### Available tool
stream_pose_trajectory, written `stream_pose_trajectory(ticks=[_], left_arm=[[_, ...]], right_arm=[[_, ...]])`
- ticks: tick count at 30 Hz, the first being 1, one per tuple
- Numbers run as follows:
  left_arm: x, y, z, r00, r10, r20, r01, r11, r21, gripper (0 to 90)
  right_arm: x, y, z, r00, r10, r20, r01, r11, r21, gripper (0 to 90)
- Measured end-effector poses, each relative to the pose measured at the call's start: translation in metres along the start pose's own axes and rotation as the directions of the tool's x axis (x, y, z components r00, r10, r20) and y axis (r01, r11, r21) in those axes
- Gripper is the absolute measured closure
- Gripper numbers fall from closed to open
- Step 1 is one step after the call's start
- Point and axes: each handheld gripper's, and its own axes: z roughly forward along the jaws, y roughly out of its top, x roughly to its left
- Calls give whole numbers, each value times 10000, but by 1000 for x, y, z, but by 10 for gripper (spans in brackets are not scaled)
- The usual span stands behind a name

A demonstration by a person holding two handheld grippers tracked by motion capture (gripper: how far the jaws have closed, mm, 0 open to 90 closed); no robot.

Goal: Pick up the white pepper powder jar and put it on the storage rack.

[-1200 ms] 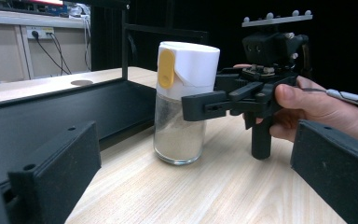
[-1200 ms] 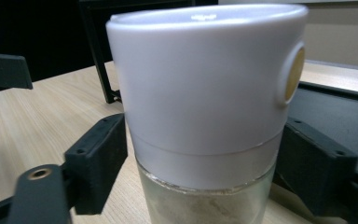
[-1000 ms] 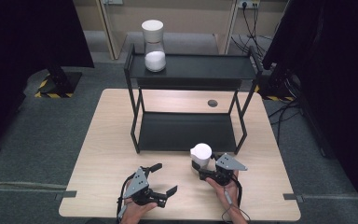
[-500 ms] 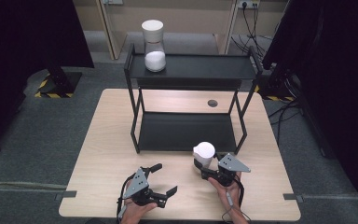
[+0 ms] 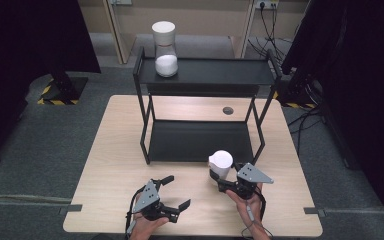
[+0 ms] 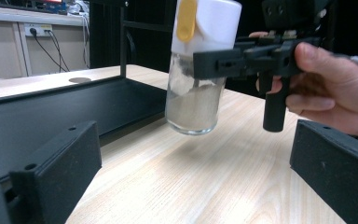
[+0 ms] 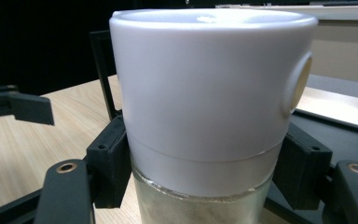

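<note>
Right gripper (image 5: 219, 178) clamped on glass jar (image 6: 195, 100) under white lid (image 7: 205, 79); likely fragile, slippery, bottom-heavy. Left gripper (image 5: 176, 192) apart, idle.

Right claw (image 5: 219, 176) clamped shut; left claw (image 5: 176, 192) gapes wide.

White-capped glass jar (image 5: 221, 162) of pale powder, upright, clear of the table.

A clear glass jar (image 6: 195, 100) with matt white plastic lid (image 7: 209, 79) above pale wood-grain table (image 5: 115, 165).
</note>
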Motion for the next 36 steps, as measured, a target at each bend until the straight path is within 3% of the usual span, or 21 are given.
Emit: stream_pose_trajectory(ticks=[22, 36], left_arm=[[0, 0, 1, 10000, 1, -28, -1, 10000, 18, 10], [0, -1, 0, 10000, -38, -20, 38, 10000, 1, 10]], right_arm=[[-4, 42, -10, 9995, 63, -304, -64, 10000, -34, 309], [-11, 92, -12, 9979, -59, -645, 49, 9999, -159, 309]])
